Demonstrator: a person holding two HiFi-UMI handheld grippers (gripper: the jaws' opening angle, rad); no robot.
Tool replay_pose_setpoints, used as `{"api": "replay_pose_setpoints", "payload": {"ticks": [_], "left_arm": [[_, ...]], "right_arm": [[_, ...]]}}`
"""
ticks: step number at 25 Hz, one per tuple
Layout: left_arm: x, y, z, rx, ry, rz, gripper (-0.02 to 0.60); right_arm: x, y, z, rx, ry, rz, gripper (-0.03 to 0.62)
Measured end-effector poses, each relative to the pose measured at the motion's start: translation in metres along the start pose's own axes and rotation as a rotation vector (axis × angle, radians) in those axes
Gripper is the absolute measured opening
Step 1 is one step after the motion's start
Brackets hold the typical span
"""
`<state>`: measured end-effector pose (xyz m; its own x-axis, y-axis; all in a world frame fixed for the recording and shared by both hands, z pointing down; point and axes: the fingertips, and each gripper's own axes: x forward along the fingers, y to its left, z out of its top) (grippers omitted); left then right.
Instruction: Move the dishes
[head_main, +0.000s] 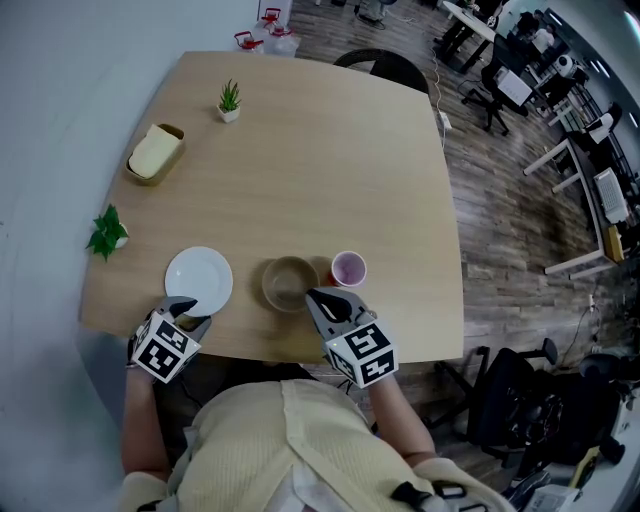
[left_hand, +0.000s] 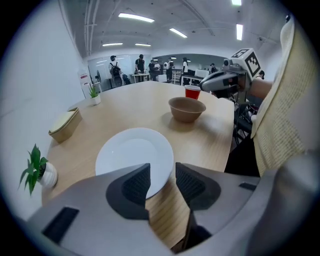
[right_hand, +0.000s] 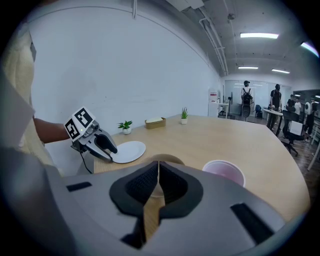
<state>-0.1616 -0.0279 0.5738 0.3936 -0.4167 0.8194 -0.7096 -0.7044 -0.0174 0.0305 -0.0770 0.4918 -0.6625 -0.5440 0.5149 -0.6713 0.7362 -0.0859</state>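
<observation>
A pale wooden table (head_main: 320, 160) fills the head view. Along its near edge stand a white plate (head_main: 198, 279), a brown bowl (head_main: 288, 283) and a pink cup (head_main: 348, 268), in that order from left to right; bowl and cup are just beside each other. The left hand-held gripper (head_main: 190, 307) reaches the plate's near rim, and the right hand-held gripper (head_main: 313, 295) points at the bowl's near right rim. Farther back on the left lies a shallow box (head_main: 155, 153) with something pale yellow inside, and beyond it stands a small potted plant (head_main: 229, 101). Another green plant (head_main: 107, 232) sits at the table's left edge.
</observation>
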Motion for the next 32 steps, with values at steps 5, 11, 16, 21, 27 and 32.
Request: {"api": "replay_pose_setpoints", "payload": {"ticks": [5, 11, 16, 21, 27, 32], "left_arm": [[-0.015, 0.004, 0.024, -0.060, -0.110, 0.021, 0.157], [-0.034, 0.012, 0.060, -0.137, -0.279, 0.085, 0.138], [-0.055, 0.016, 0.088, -0.217, -0.423, 0.107, 0.133], [-0.066, 0.013, 0.108, -0.261, -0.541, 0.089, 0.119], [-0.061, 0.004, 0.117, -0.255, -0.558, 0.089, 0.109], [-0.066, 0.004, 0.126, -0.227, -0.593, 0.115, 0.098]], "right_arm": [[0.000, 0.002, 0.003, 0.006, -0.010, -0.001, 0.023], [-0.001, 0.000, 0.006, -0.001, -0.021, -0.018, 0.023], [-0.008, 0.000, 0.012, 0.014, -0.052, -0.019, 0.023], [-0.015, -0.003, 0.016, -0.008, -0.083, -0.051, 0.015], [-0.023, -0.008, 0.020, -0.032, -0.106, -0.082, 0.015], [-0.030, -0.012, 0.024, 0.005, -0.123, -0.085, 0.014]]}}
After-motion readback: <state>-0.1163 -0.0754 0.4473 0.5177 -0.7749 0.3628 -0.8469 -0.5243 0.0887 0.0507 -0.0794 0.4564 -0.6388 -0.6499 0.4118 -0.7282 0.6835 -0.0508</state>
